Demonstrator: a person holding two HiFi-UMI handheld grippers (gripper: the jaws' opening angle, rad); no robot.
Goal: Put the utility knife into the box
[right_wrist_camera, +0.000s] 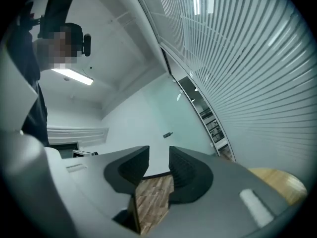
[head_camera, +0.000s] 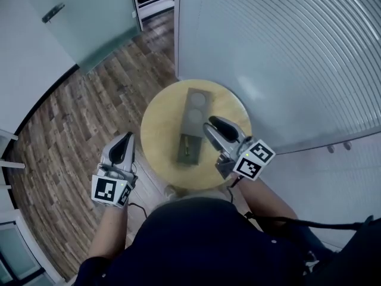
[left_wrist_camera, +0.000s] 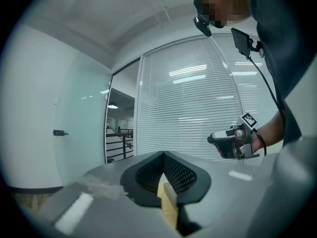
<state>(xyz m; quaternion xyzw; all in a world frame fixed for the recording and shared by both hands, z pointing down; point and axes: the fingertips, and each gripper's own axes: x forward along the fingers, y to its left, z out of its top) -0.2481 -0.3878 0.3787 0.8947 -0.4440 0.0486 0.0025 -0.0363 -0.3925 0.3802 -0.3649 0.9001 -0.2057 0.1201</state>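
Holding, left gripper [left_wrist_camera: 163, 155]: nothing; its jaws are clenched, tips meeting, with a tan sliver showing below them.
Holding, right gripper [right_wrist_camera: 158, 153]: nothing; its jaws stand released with a clear gap, and the wooden floor [right_wrist_camera: 151, 202] shows through it.
Count: two grippers, one box [head_camera: 196, 107], one utility knife [head_camera: 190, 148], one round wooden surface [head_camera: 158, 130]; two round recesses in the box's far half.
Knife place: in the dark open near half of the box, too small to make out in detail.
Knife to right gripper: just left of its body, not touching it; the gripper hovers over the surface beside the box.
Knife to left gripper: well apart; that gripper hangs off the surface's left edge, above the floor.
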